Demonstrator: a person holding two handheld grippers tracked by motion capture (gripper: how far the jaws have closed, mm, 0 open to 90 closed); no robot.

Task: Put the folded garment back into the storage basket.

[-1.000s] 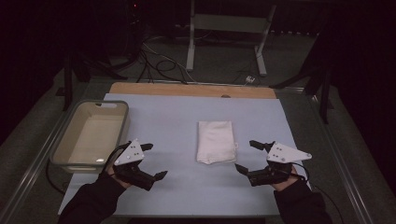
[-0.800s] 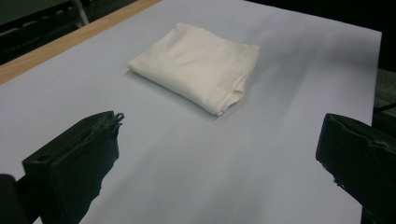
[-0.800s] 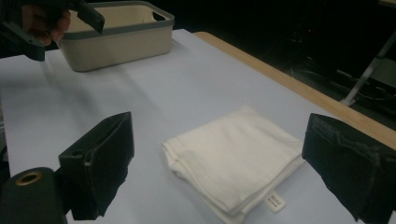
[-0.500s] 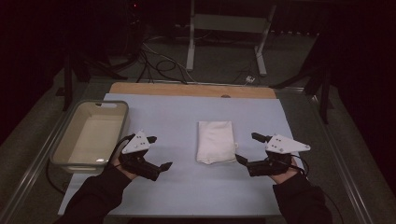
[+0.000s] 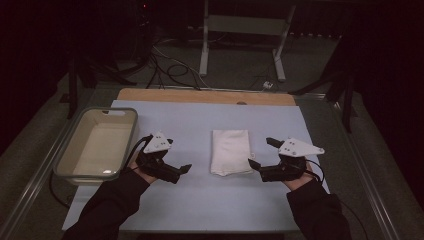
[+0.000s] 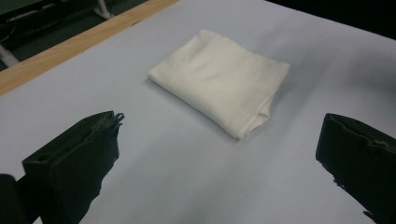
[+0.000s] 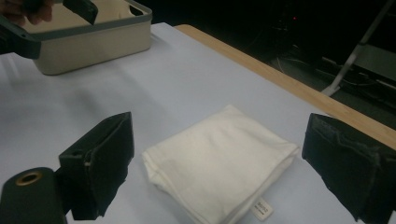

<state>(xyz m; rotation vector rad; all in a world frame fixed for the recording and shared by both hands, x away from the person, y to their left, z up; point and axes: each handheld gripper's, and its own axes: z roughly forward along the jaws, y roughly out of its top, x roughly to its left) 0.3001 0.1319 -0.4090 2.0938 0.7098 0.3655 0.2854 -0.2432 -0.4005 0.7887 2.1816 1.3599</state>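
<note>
A folded white cloth [image 5: 230,151] lies flat in the middle of the pale blue mat [image 5: 200,205]. My left gripper [image 5: 177,156] is to the cloth's left, open, its jaws pointing at the cloth with nothing between them. My right gripper [image 5: 259,151] is close to the cloth's right edge, also open and empty. In the left gripper view the cloth [image 6: 219,79] lies ahead, between the two wide-apart jaws of the left gripper [image 6: 220,119]. In the right gripper view the cloth [image 7: 219,163] sits just in front of the right gripper [image 7: 219,119], a small tag at its near corner.
An empty beige bin [image 5: 65,155] stands at the mat's left edge, next to the left hand, and its wall [image 7: 93,42] appears in the right gripper view. A wooden strip [image 5: 205,96] runs along the table's far edge. A metal stand [image 5: 240,30] and cables lie on the floor beyond.
Both grippers have moved away from the person and inward, closer to the cloth's two sides. The cloth and bin have not moved.
</note>
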